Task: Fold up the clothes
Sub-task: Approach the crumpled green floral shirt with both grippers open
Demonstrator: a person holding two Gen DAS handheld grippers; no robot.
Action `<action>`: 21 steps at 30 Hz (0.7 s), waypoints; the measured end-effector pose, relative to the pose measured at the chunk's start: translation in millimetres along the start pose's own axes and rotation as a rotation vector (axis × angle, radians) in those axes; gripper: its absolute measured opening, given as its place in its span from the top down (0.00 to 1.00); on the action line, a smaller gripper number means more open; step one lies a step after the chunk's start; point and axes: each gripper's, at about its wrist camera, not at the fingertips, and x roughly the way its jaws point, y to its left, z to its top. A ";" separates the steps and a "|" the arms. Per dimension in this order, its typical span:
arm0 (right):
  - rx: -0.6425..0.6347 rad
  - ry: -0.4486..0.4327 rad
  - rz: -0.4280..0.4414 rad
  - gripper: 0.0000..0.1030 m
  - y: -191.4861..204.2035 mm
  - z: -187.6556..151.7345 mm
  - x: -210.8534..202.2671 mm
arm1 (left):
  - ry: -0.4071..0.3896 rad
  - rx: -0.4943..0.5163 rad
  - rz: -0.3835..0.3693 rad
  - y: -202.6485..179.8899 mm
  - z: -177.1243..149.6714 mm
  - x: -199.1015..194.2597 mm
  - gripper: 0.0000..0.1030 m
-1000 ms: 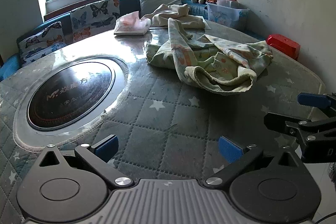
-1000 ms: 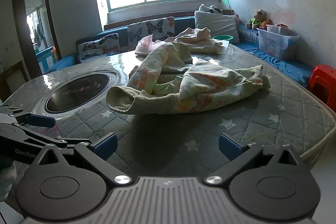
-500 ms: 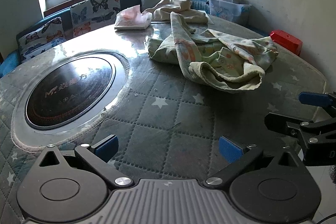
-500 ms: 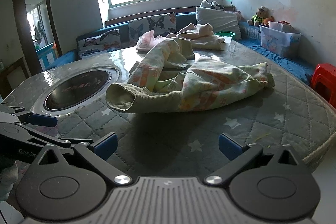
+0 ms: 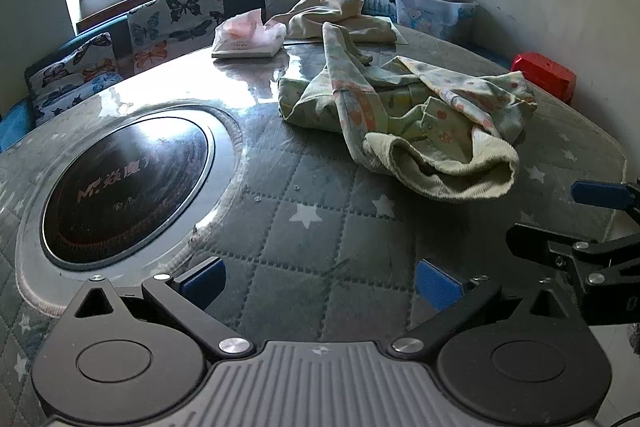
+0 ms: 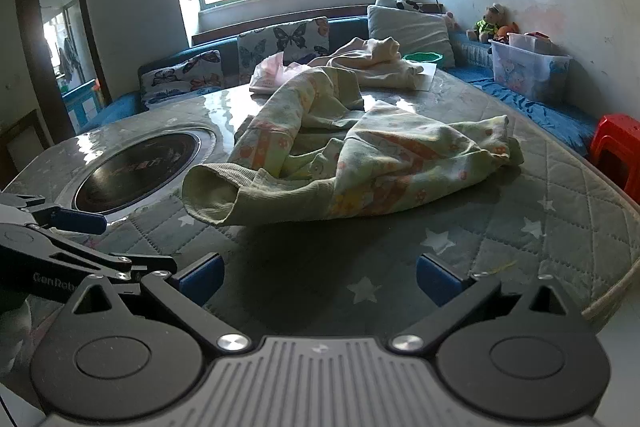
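Observation:
A crumpled pale green patterned garment [image 5: 408,115] lies in a heap on the round quilted table [image 5: 320,235]; it also shows in the right wrist view [image 6: 360,163], with a ribbed cuff toward me. A cream garment [image 5: 340,19] lies bunched at the table's far side, also in the right wrist view [image 6: 376,63]. My left gripper [image 5: 320,281] is open and empty, low over the near table, short of the green garment. My right gripper [image 6: 318,279] is open and empty, just in front of the garment. Each gripper shows at the edge of the other's view.
A dark round cooktop [image 5: 124,187] is set in the table's left half. A tissue pack [image 5: 248,39] lies at the far side. Butterfly cushions [image 5: 168,23], a clear storage box [image 5: 432,11] and a red stool [image 5: 544,75] stand beyond the table.
Both grippers have moved a little forward toward the green garment, which now looks larger and closer. Both stay open. The clothes have not moved.

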 end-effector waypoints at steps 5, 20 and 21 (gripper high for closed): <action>0.004 0.006 -0.005 0.00 -2.6 6.6 3.8 | 0.008 0.005 -0.002 2.4 7.8 3.1 0.00; 0.014 0.011 -0.021 0.00 -10.7 30.3 16.7 | 0.019 0.002 0.006 14.6 32.9 9.8 0.00; 0.015 0.010 -0.023 0.00 -11.3 32.0 17.7 | 0.018 0.002 0.008 15.8 34.9 10.2 0.00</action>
